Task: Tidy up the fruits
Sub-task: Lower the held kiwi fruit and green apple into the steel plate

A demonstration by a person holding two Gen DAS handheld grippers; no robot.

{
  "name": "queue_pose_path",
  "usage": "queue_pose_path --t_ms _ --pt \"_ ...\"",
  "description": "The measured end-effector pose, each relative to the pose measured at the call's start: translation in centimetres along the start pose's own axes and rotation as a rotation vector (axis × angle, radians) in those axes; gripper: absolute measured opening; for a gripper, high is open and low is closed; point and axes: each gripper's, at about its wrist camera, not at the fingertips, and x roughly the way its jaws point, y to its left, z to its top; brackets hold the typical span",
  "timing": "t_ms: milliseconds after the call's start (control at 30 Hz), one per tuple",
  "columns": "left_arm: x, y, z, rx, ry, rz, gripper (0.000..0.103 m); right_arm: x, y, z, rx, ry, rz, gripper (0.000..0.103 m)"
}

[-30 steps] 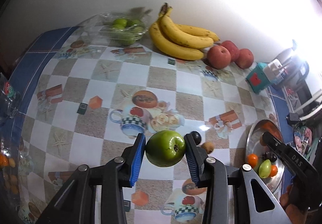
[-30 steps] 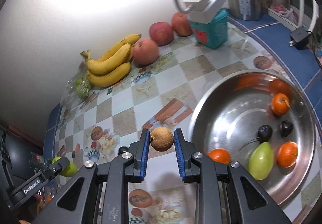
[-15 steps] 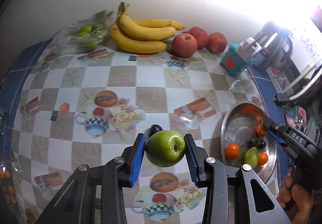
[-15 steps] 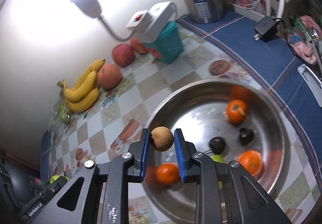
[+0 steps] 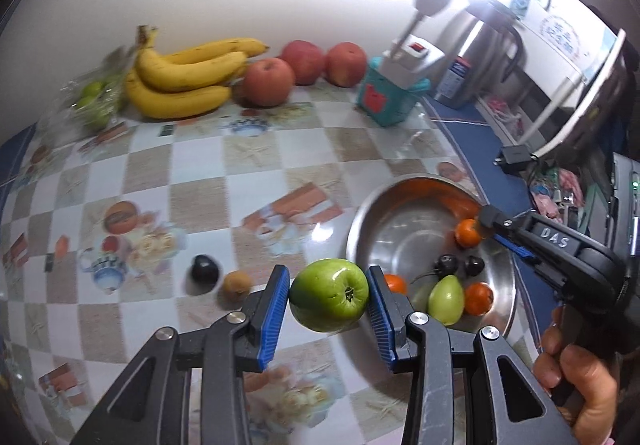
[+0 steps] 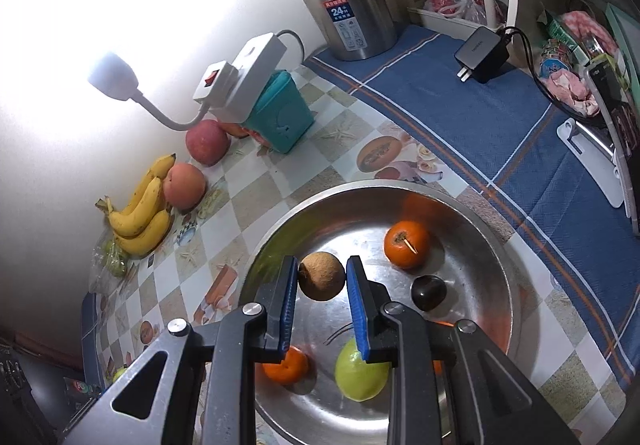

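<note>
- Left wrist view: the left gripper point(image 5: 328, 295) has its jaws pressed on both sides of a green apple point(image 5: 329, 295), carried above the tablecloth just beside the steel bowl point(image 5: 362, 221), on its near-left side.
- Advice: bring the green apple fully over the steel bowl's rim and lower it onto bare metal before releasing.
- Right wrist view: the right gripper point(image 6: 322, 283) is nearly fully closed, clamping a small brown fruit point(image 6: 321, 276) over the steel bowl's point(image 6: 494, 241) interior, left of the mandarin point(image 6: 407, 244) and dark plum point(image 6: 428, 292).
- Advice: lower it close to the floor of the steel bowl, then part the jaws slowly to stop it rolling.
</note>
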Motion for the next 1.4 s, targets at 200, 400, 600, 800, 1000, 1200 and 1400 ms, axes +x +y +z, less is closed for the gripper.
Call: queue_pose_path --t_ms 200,400,600,800,1000,1200,1400 --pt "2.0 -1.3 0.5 0.017 -0.028 -0.022 0.042 1.6 -0.7 0.0 -0.015 0.016 -0.007 0.026" --pt "4.0 -2.1 0.7 0.027 -0.042 -0.051 0.042 3.2 -1.0 -0.1 -0.036 0.038 -0.016 0.026" --pt "5.4 -2.6 1.0 0.014 -0.038 -0.086 0.042 4.2 -1.2 -0.2 -0.039 0.054 -0.025 0.026" --pt "6.3 -3.4 1.2 0.031 -0.034 -0.094 0.042 4.7 -1.4 -0.2 -0.037 0.063 -0.032 0.026" --pt "7.3 -3.7 1.1 0.038 -0.019 -0.094 0.042 5.2 -1.2 -0.4 -0.045 0.071 -0.044 0.026" --pt "8.0 -4.2 0.9 0.048 0.000 -0.096 0.042 5.8 -1.0 -0.6 -0.055 0.084 -0.054 0.026" --pt "8.4 -4.3 0.7 0.052 0.008 -0.091 0.042 6.0 -1.1 -0.7 -0.059 0.090 -0.063 0.026"
